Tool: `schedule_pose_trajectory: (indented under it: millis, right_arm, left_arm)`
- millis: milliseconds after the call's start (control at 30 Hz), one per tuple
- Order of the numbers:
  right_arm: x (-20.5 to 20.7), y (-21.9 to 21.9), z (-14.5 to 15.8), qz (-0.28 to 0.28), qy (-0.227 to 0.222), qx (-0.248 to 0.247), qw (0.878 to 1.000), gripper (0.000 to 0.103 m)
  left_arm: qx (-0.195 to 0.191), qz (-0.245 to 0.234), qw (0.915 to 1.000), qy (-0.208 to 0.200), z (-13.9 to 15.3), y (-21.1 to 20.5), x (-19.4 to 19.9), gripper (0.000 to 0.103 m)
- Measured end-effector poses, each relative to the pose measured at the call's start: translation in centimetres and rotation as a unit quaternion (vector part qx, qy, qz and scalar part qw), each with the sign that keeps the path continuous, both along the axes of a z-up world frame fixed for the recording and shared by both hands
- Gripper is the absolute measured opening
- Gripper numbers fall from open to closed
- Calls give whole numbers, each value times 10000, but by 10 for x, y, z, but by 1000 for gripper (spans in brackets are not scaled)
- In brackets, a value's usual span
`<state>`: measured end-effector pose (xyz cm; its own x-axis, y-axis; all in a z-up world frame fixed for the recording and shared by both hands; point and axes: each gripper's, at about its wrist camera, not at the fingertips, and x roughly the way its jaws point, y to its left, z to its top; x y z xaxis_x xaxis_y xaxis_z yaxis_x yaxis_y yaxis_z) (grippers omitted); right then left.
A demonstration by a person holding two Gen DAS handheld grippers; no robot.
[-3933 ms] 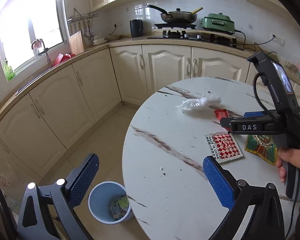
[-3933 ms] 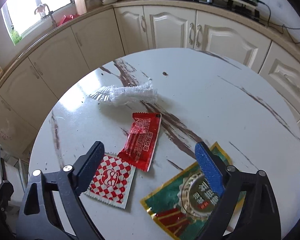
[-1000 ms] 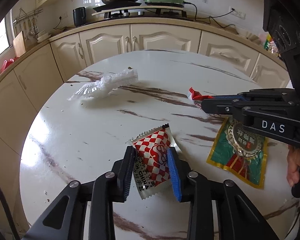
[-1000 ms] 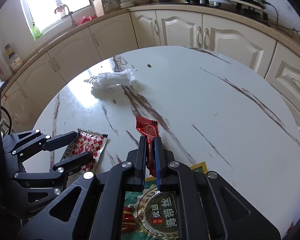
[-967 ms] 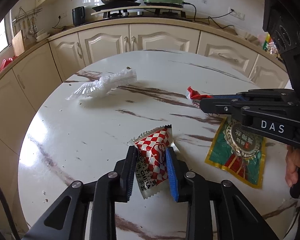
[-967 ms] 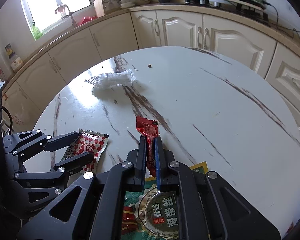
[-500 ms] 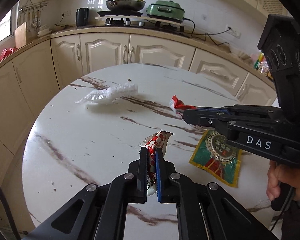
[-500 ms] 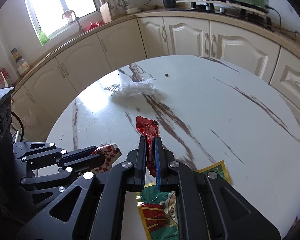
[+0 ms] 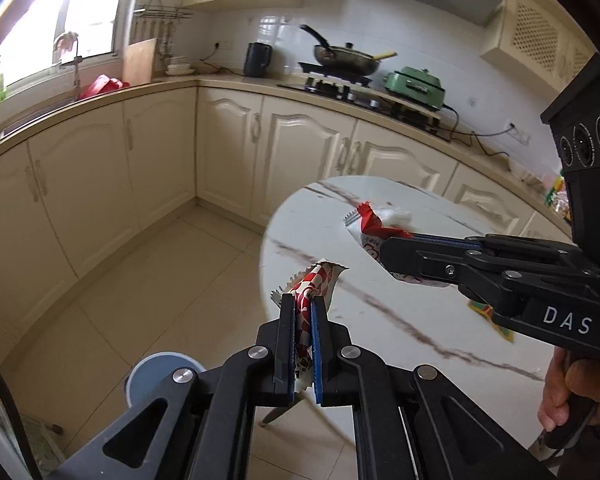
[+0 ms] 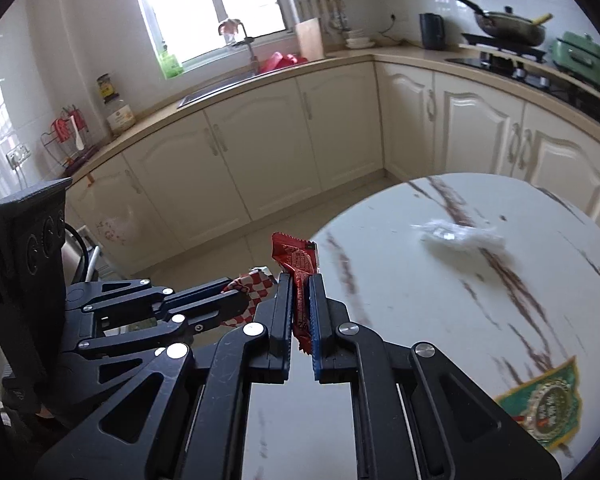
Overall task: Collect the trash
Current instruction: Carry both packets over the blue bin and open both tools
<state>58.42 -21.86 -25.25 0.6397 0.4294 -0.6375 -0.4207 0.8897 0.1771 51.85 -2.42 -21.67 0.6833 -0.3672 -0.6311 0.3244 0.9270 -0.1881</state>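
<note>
Checkered wrapper (image 9: 314, 284) pinched between left fingers (image 9: 287, 320), red wrapper (image 10: 296, 264) between right fingers (image 10: 315, 312), both upright.

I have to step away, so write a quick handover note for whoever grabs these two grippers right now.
Left gripper: shut on the checkered wrapper, lifted off the table.
Right gripper: shut on the red wrapper, also lifted.
Bin: on the floor, below left of the left gripper.
Done: both wrappers picked up.
Left: drop both in the bin, then collect the white plastic and green packet on the table.
</note>
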Motion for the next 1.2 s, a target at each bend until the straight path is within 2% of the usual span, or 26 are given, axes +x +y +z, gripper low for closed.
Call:
schedule_pose_trajectory:
  millis: [200,300,433,667,733,800,933,1000,1067,1133,1200]
  right_arm:
    - [30,116,-41,642,379,174,9971,8]
    - [57,169,-81,792,708,155,9942,8]
    - [98,223,-159,813,1313,-43,9880,9]
    - [164,246,-297,480,2250,-206,9730,9]
    - [178,244,-325,397,2389,-138,9701,10]
    - [191,241,-349,287,2509,-197,9674,14]
    - [203,227,-370,17,2528,-230,9672,28]
    - [206,223,-375,-113,2472,-275,9685,30]
    - [205,215,-374,-212,2382,-385,9702,35]
    - [205,209,-371,-259,2253,-501,9726,40]
    - [204,206,-364,-300,2121,-578,9751,44]
  left_arm:
    - [68,717,9965,415,-42,106,-8,3]
    - [8,1040,9913,806,-79,152,-3,3]
    - [-113,1305,9816,1392,-134,196,23,3]
    - [-301,1265,9657,2249,-229,227,88,3]
    - [-461,1276,9599,2454,-252,231,106,3]
    - [-377,1233,9577,2571,-270,231,122,3]
    - [-404,1220,9528,2751,-298,228,147,4]
    - [-401,1201,9508,2828,-310,230,157,6]
    - [-384,1248,9518,2774,-318,227,170,16]
    - [-343,1388,9500,2776,-327,226,174,32]
    - [-391,1458,9473,2824,-332,226,178,39]
